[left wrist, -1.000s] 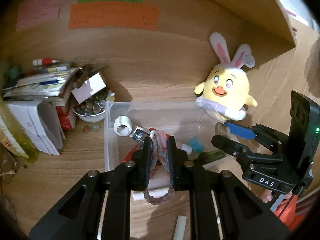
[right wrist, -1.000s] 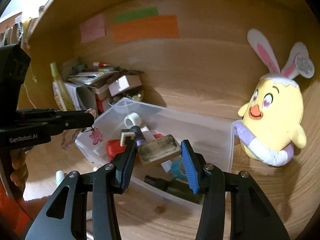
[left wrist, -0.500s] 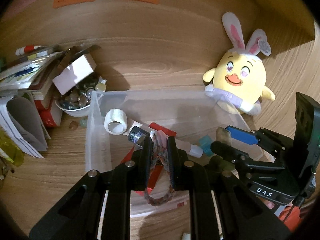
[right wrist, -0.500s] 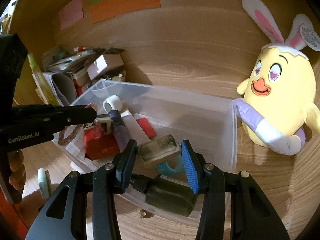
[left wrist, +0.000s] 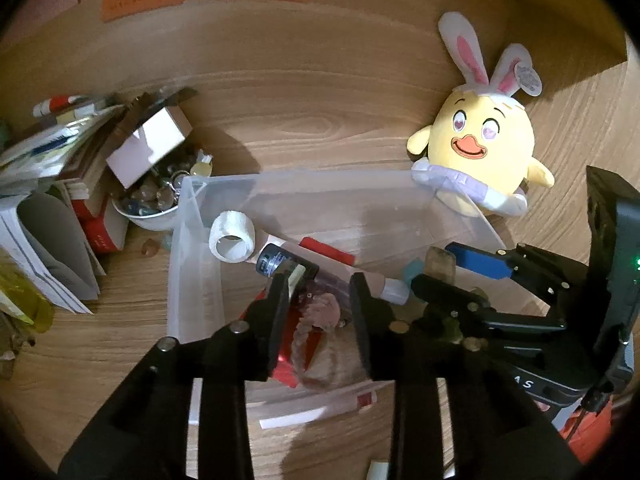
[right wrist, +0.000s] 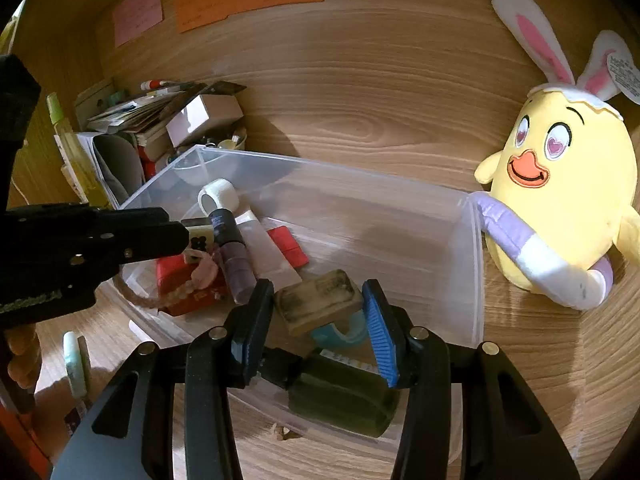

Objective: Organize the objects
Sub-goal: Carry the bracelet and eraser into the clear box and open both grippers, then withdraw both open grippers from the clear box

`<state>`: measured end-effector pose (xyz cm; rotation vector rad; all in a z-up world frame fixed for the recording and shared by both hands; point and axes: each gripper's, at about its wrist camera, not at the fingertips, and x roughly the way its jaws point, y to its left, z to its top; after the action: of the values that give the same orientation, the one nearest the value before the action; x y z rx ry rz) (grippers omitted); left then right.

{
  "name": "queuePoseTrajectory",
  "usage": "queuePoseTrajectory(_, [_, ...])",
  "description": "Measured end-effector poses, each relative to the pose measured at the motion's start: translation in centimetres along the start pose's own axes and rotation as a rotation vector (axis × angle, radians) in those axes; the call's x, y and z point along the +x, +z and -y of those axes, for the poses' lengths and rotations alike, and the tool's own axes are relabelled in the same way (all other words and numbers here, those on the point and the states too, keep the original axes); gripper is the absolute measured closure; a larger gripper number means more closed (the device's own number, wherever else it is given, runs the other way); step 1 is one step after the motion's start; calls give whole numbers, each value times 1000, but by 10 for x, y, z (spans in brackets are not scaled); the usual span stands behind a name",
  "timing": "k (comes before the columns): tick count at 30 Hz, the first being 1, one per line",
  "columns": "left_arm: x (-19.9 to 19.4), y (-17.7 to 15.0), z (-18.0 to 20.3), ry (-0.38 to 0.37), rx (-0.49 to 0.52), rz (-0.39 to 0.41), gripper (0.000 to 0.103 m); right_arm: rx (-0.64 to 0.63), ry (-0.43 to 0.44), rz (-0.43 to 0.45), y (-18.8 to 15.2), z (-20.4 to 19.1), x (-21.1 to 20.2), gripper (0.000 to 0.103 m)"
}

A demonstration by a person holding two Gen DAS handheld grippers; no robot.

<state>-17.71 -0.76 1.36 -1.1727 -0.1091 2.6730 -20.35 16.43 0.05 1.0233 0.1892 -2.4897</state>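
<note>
A clear plastic bin (left wrist: 296, 178) (right wrist: 340, 168) sits on the wooden desk. My left gripper (left wrist: 320, 296) hangs over its near left part with its jaws opening. A braided pinkish cord loop (left wrist: 316, 332) (right wrist: 200, 276) lies between and below them on a red box (right wrist: 176, 276), free of the pads. My right gripper (right wrist: 318, 292) is shut on a worn tan block (right wrist: 320, 300) (left wrist: 438, 262) just above the bin's near right part. Under it are a teal tape roll (right wrist: 344, 330) and a dark green bottle (right wrist: 344, 400).
The bin also holds a white tape roll (left wrist: 232, 236) and a dark tube (right wrist: 232, 256). A yellow plush chick with rabbit ears (left wrist: 480, 152) leans at the bin's right corner. Stacked books and papers (left wrist: 52, 184) and a bowl of trinkets (left wrist: 148, 204) crowd the left.
Both grippers have come down over the bin. The left jaws have parted, and the cord loop has slipped down onto the red box. The right gripper still grips the tan block.
</note>
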Motion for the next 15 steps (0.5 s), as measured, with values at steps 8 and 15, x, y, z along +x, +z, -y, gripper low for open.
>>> queuePoseTrajectory(8, [-25, -2, 5, 27, 12, 52, 45, -12, -6, 30, 1, -8, -11, 43])
queuePoseTrajectory(15, [-51, -9, 10, 56, 33, 97, 26, -20, -8, 67, 0, -14, -29, 40])
